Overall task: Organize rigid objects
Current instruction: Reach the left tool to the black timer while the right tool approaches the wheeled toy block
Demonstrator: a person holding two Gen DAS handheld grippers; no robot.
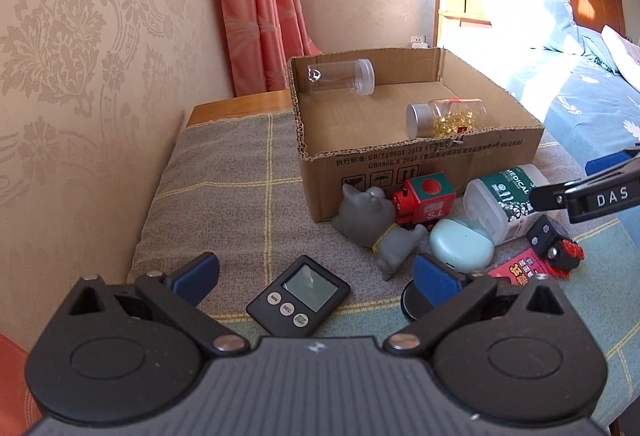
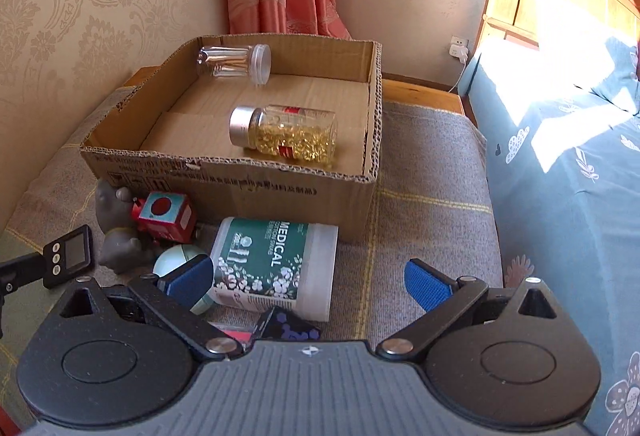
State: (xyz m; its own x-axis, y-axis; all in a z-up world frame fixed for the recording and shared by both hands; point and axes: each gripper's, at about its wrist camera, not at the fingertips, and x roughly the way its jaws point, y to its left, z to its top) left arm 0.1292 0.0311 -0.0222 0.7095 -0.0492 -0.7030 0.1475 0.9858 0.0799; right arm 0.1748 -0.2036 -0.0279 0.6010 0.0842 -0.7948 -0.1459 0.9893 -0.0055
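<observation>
Woven plaid cloth (image 1: pixel 224 171) — corrugated cardboard box (image 2: pixel 224 171), two cylindrical jars inside.

1. The cardboard box (image 2: pixel 224 171) is matt corrugated paperboard with rough torn edges.
2. Inside the box, the clear jar (image 2: pixel 236 61) is glossy plastic; the capsule bottle (image 2: pixel 288 133) has a brushed metal cap.
3. Under the box, the checked cloth (image 1: pixel 224 195) looks coarse and woven.
</observation>
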